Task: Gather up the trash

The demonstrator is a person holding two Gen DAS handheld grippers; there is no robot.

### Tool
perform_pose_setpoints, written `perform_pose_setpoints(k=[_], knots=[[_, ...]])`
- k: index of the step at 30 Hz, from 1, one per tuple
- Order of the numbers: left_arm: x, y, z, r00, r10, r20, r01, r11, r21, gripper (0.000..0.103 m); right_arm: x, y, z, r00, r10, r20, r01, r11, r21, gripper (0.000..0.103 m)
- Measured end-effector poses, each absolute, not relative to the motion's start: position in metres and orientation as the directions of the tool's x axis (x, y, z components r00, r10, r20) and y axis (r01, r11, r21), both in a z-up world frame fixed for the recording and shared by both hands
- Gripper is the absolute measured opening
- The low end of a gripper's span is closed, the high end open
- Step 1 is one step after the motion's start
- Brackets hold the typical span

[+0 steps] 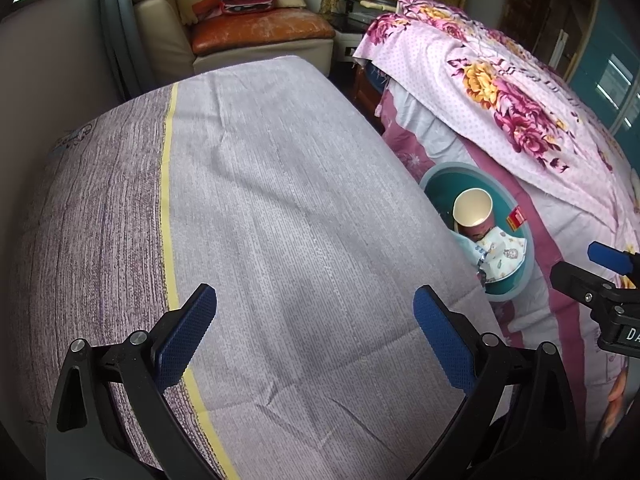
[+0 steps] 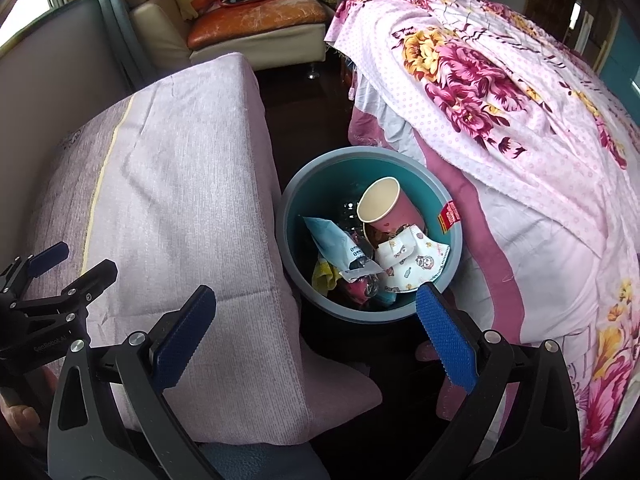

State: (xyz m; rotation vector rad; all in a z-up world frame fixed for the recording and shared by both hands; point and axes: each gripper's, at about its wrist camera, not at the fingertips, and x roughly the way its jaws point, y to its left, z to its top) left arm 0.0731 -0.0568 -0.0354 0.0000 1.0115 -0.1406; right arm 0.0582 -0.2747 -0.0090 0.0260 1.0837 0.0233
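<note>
A teal trash bin [image 2: 316,176] stands on the floor between two cloth-covered surfaces. It holds a pink paper cup [image 2: 384,204], a printed face mask [image 2: 408,264], a blue wrapper [image 2: 340,248] and other scraps. In the left wrist view the bin [image 1: 440,180] shows partly behind the table edge, with the cup [image 1: 472,208] and mask [image 1: 500,256]. My right gripper [image 2: 316,324] is open and empty, above the bin's near rim. My left gripper [image 1: 316,332] is open and empty over the lilac cloth [image 1: 280,200]. Each gripper shows at the edge of the other's view.
A table under a lilac cloth with a yellow stripe [image 2: 172,184] is on the left of the bin. A floral pink bedspread [image 2: 500,92] covers a mound on the right. A beige sofa with an orange cushion [image 2: 256,16] stands at the back.
</note>
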Motion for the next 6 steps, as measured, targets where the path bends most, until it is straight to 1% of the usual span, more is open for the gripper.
perform_pose_setpoints(k=[6], knots=[[0.0693, -0.0575, -0.031, 0.526, -0.123, -0.841, 0.123, 0.99, -0.069, 0.099, 0.0544, -0.2778, -0.0035, 0.482, 0.029, -0.875, 0.004, 0.999, 0.035, 0.096]])
